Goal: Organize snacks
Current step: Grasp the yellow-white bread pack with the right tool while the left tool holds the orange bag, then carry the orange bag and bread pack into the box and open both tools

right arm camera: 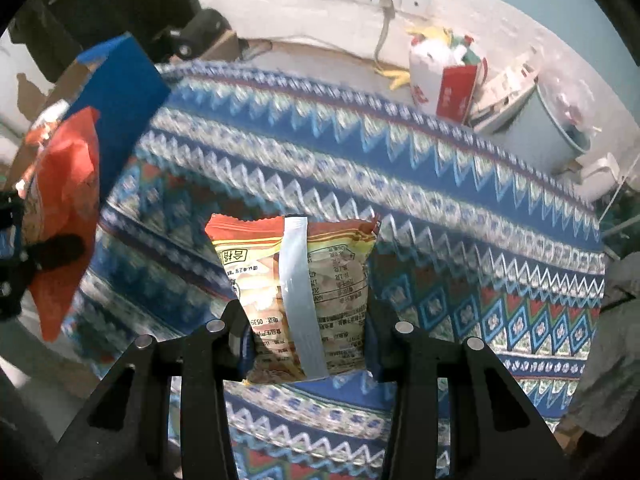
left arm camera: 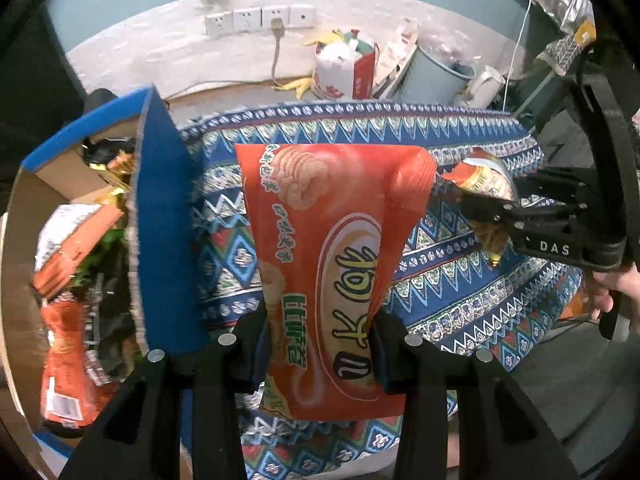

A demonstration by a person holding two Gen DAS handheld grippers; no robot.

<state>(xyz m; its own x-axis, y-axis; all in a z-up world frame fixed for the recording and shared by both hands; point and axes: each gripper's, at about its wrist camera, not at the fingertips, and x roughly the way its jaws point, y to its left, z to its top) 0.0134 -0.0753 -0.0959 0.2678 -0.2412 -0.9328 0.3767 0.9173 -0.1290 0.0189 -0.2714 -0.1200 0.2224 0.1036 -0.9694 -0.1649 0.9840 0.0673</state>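
My left gripper (left arm camera: 318,344) is shut on a large orange snack bag (left arm camera: 332,248) and holds it upright above the patterned cloth, just right of a blue cardboard box (left arm camera: 164,216). The same bag shows at the left of the right wrist view (right arm camera: 60,208). My right gripper (right arm camera: 308,340) is shut on a smaller snack packet (right arm camera: 296,288) with a silver back seam and printed label, held above the cloth. In the left wrist view that gripper (left arm camera: 476,204) and its packet (left arm camera: 486,178) are at the right, beside the orange bag.
The box holds several snack bags (left arm camera: 68,264). A blue patterned cloth (right arm camera: 440,208) covers the surface. Behind it on the floor stand a white and red bag of rubbish (left arm camera: 344,68), a grey bin (left arm camera: 436,72), a white kettle (left arm camera: 484,84) and wall sockets (left arm camera: 260,20).
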